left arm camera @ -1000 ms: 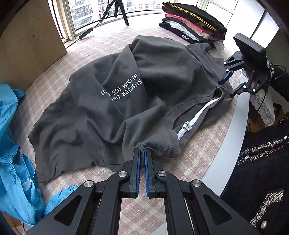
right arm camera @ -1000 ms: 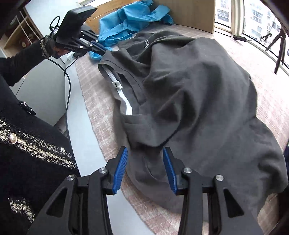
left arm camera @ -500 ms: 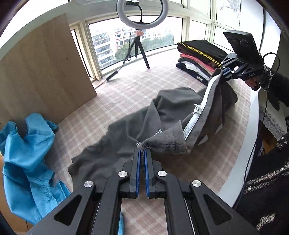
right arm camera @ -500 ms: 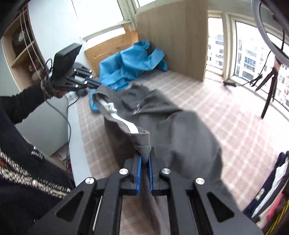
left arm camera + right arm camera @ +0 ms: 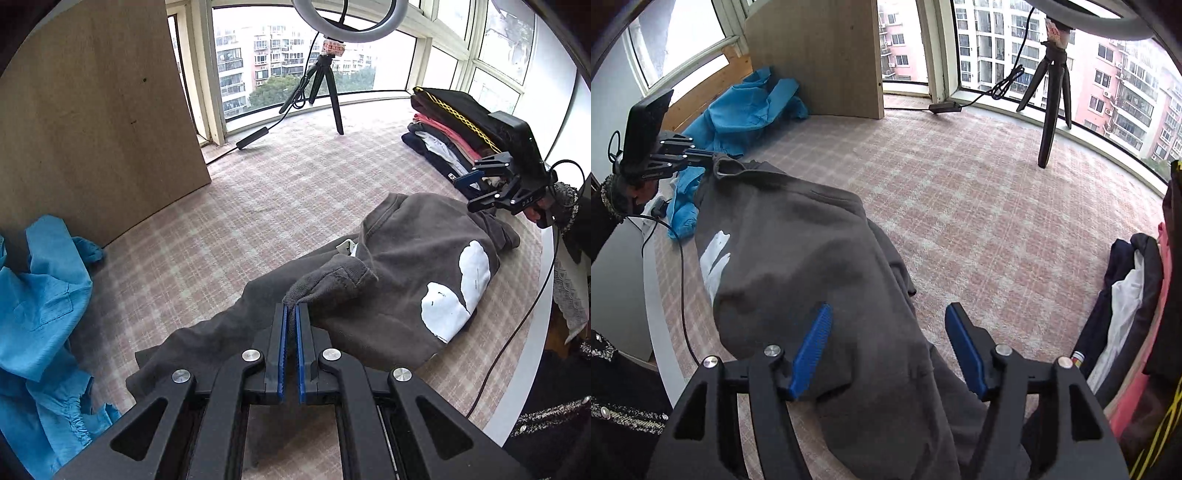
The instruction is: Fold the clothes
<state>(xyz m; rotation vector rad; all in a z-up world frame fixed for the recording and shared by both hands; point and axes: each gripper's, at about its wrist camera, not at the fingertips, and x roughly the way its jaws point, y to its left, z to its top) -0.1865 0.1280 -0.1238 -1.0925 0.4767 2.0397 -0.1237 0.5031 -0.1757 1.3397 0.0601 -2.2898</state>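
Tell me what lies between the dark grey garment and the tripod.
Only bare checked cloth between the grey garment and the tripod, shown in the right wrist view.

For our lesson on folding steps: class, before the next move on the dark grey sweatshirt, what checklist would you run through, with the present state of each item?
1. Left gripper clamped on the ribbed edge of the dark grey sweatshirt: ok.
2. Right gripper clear of the fabric: ok; its jaws are opening, with cloth below but no pad pressing on it.
3. Sweatshirt lying flat: not ok, it is bunched and humped.
4. Checked cloth beyond the sweatshirt free for spreading: ok.
5. Blue garment apart from the sweatshirt: cannot tell at the near edge.
6. Folded stack undisturbed: ok.
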